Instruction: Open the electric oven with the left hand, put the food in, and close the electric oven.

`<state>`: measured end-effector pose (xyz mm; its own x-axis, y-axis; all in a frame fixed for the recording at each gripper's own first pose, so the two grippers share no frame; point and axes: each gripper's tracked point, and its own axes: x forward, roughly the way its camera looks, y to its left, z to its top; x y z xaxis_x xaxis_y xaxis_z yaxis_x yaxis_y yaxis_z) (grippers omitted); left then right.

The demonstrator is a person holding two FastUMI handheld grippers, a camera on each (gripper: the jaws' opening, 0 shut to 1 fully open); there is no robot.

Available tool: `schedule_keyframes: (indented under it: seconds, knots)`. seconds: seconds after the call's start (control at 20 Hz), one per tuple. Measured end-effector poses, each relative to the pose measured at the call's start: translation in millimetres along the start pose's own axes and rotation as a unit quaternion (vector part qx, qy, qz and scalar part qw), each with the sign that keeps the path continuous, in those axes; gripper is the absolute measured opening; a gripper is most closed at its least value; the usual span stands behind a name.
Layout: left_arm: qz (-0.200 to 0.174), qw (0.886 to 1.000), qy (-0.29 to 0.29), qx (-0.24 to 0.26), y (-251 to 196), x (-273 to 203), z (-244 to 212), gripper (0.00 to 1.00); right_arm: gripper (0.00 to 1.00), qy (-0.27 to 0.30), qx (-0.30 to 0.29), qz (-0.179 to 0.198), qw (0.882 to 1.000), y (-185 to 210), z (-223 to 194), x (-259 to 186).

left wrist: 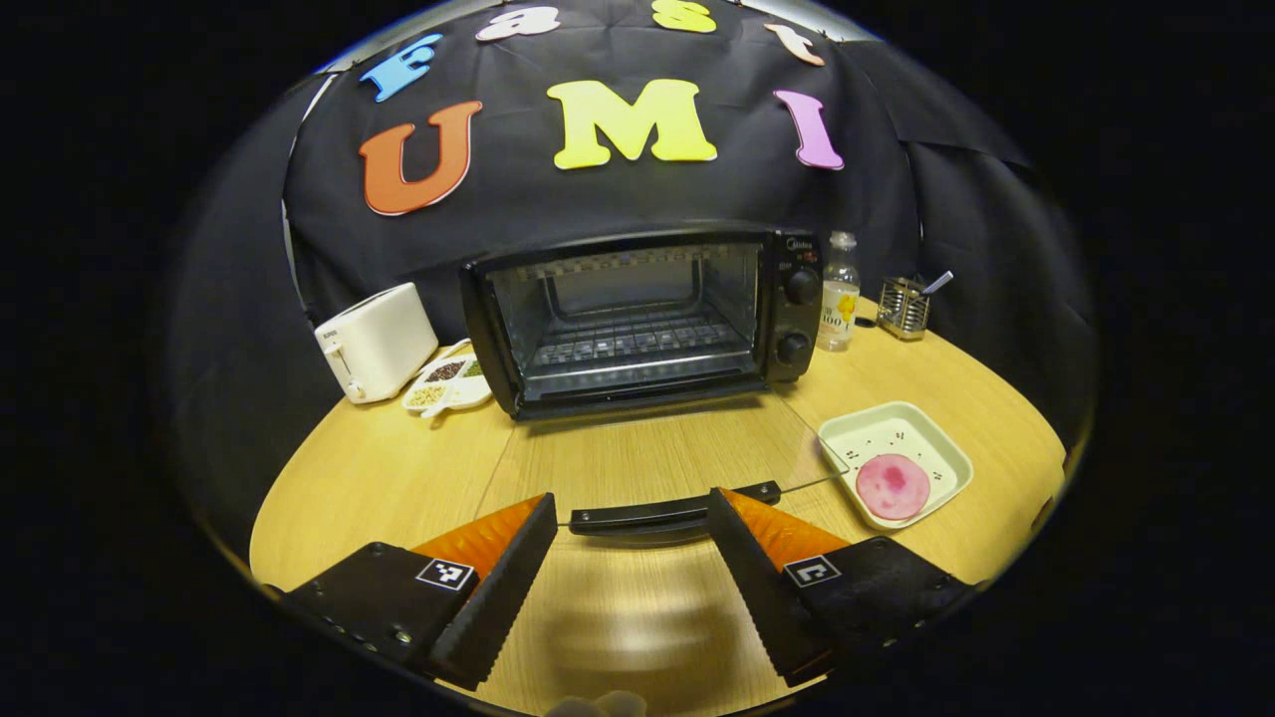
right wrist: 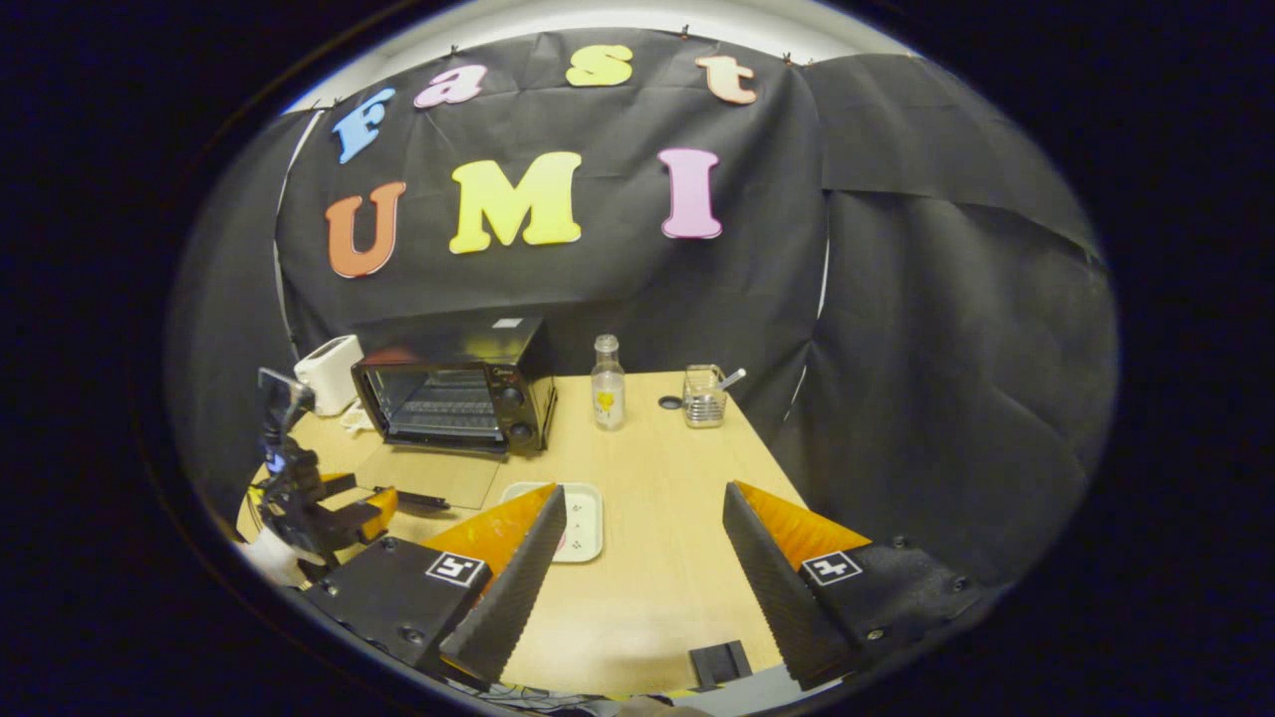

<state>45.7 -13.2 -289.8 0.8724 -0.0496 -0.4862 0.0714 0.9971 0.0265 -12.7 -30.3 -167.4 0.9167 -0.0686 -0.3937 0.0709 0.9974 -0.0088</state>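
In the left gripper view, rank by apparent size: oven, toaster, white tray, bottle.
1. oven
2. white tray and toaster: look about alike, and the tray sits nearer the camera, so unranked
3. bottle

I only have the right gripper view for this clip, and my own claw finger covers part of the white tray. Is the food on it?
Observer: Yes. In the left gripper view a round pink piece of food lies in the white tray, toward its near corner.
Operator: Is the left claw clamped on the door handle?
Observer: No. The left claw is open, and the black handle of the lowered door lies across the gap between its fingers.
Operator: What is the pale thing beside the toaster?
Observer: A small divided dish holding seeds or grains, right next to the toaster.
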Motion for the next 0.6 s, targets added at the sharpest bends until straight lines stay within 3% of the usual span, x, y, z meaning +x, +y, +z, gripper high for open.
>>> schedule_keyframes:
  seconds: [0.35, 0.5, 0.6]
  knots:
    - [0.055, 0.997, -0.054, -0.03, 25, -86, 57, 0.97, 0.97, 0.092, -0.014, 0.066, 0.993, 16, -50, 109]
    - [0.082, 0.993, -0.087, -0.004, 29, -118, 87, 0.96, 1.0, 0.143, -0.02, 0.078, 0.986, 20, -72, 151]
    - [0.096, 0.991, -0.097, 0.006, 25, -133, 99, 0.96, 0.96, 0.176, -0.014, 0.099, 0.979, 24, -89, 173]
